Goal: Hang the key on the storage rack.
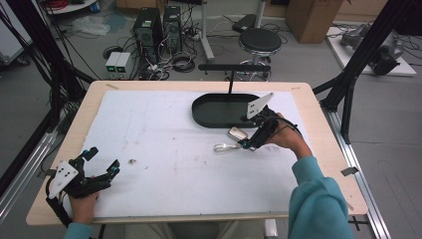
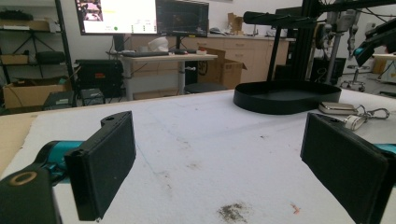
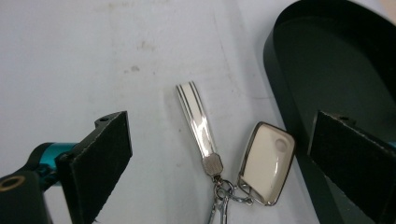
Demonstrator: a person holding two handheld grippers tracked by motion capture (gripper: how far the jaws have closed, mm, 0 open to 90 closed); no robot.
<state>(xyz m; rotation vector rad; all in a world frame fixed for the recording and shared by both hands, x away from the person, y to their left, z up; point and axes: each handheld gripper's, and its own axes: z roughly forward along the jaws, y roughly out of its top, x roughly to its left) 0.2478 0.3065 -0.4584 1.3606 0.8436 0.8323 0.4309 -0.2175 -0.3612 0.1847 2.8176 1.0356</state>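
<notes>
Both hand-held grippers (image 1: pixel 102 158) (image 1: pixel 245 133) wide open.

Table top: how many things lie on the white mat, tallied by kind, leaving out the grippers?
Black oval tray: 1
Key fob: 1
Metal strap ringed to the fob: 1
Total: 3

From above the near edge we look forward and down over the whole table (image 1: pixel 318 164). Our left gripper view skims low across the mat toward the tray (image 2: pixel 285 95) and key fob (image 2: pixel 337 108); our right gripper view looks steeply down on both, close up.
</notes>
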